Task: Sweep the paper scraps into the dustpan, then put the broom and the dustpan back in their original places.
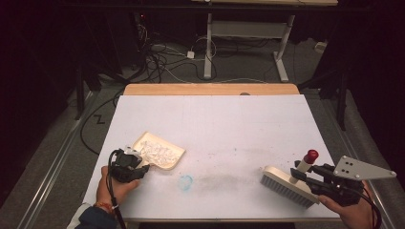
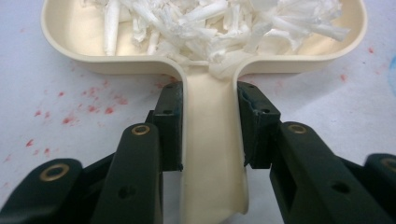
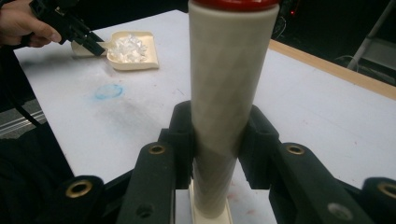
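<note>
Dustpan (image 1: 160, 150), loaded with shreds, is lying lower left, clamped by the left gripper (image 1: 142, 167); brush (image 1: 286, 185), clamped by the right gripper (image 1: 305, 177), is sitting lower right, well apart.

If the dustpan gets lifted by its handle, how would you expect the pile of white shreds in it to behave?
The white shreds look thin and loosely heaped, so probably very light and easily scattered by a jolt. The dustpan has a low rim and an open front, so tilting it forward would likely spill them. The left gripper clamps the narrow handle, so the pan may sag slightly.
</note>
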Available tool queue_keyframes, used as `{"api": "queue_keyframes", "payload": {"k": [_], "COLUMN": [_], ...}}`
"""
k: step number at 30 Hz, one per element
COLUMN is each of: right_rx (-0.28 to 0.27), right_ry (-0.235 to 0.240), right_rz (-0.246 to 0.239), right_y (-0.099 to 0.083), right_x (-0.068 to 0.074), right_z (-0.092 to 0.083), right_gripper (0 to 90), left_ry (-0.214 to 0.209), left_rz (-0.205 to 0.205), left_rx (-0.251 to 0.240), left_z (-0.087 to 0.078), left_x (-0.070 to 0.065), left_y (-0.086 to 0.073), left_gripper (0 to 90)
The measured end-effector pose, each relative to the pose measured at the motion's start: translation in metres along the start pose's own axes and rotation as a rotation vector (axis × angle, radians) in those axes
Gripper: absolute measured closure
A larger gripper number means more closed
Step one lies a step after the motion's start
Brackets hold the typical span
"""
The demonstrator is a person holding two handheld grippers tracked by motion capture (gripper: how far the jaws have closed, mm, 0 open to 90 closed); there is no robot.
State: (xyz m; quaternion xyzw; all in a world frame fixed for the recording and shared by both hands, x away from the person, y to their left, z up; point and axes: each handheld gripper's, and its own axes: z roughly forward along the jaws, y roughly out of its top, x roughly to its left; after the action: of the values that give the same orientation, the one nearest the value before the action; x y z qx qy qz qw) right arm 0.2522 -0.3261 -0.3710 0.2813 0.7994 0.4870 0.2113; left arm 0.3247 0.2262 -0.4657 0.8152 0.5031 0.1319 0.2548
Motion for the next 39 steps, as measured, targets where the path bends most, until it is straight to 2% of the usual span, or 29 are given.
{"api": "queue_keyframes", "payload": {"k": [5, 9, 13, 15, 18, 20, 23, 25, 27, 28, 31, 32, 34, 36, 38, 39], "right_rx": [0.013, 0.014, 0.025, 0.037, 0.057, 0.071, 0.098, 0.111, 0.131, 0.127, 0.119, 0.116, 0.132, 0.160, 0.156, 0.148], "right_ry": [0.004, -0.007, -0.026, -0.030, -0.040, -0.043, -0.073, -0.084, -0.108, -0.139, -0.188, -0.204, -0.230, -0.298, -0.326, -0.356], "right_rz": [0.019, 0.029, 0.033, 0.038, 0.049, 0.047, 0.035, 0.045, 0.052, 0.067, 0.110, 0.128, 0.129, 0.108, 0.126, 0.122], "right_y": [-0.002, -0.002, 0.002, 0.004, 0.010, 0.015, 0.022, 0.027, 0.030, 0.032, 0.035, 0.036, 0.038, 0.038, 0.038, 0.038], "right_x": [-0.008, -0.015, -0.021, -0.026, -0.037, -0.046, -0.060, -0.072, -0.081, -0.087, -0.099, -0.102, -0.106, -0.107, -0.108, -0.107], "right_z": [-0.001, 0.005, 0.012, 0.016, 0.027, 0.034, 0.049, 0.061, 0.072, 0.080, 0.095, 0.100, 0.110, 0.119, 0.125, 0.127], "right_gripper": [70.3, 70.3, 69.5, 69.1, 67.5, 65.6, 62.2, 61.7, 59.9, 59.4, 56.6, 56.3, 53.8, 50.5, 47.3, 46.6], "left_ry": [0.016, 0.024, 0.018, 0.019, -0.006, -0.007, -0.018, -0.050, -0.041, -0.042, -0.031, -0.035, -0.060, -0.040, -0.015, -0.003], "left_rz": [-0.047, -0.076, -0.082, -0.085, -0.088, -0.086, -0.052, -0.026, 0.006, 0.028, 0.071, 0.080, 0.105, 0.123, 0.163, 0.178], "left_rx": [-0.016, -0.016, -0.014, -0.029, -0.048, -0.047, -0.062, -0.094, -0.096, -0.101, -0.151, -0.173, -0.224, -0.253, -0.269, -0.282], "left_z": [0.005, 0.011, 0.014, 0.012, 0.009, 0.010, 0.008, 0.005, 0.002, 0.001, -0.001, -0.002, -0.004, -0.004, -0.004, -0.005], "left_x": [0.002, 0.002, -0.007, -0.014, -0.023, -0.030, -0.040, -0.044, -0.049, -0.051, -0.051, -0.050, -0.048, -0.048, -0.048, -0.048], "left_y": [0.003, 0.004, 0.004, 0.004, 0.003, 0.001, -0.001, -0.003, -0.003, -0.003, -0.004, -0.004, -0.004, -0.004, -0.005, -0.006], "left_gripper": [63.4, 63.3, 62.0, 59.0, 55.6, 53.1, 49.0, 48.1, 48.0, 45.7, 38.1, 36.4, 30.9, 28.9, 21.9, 21.7]}}
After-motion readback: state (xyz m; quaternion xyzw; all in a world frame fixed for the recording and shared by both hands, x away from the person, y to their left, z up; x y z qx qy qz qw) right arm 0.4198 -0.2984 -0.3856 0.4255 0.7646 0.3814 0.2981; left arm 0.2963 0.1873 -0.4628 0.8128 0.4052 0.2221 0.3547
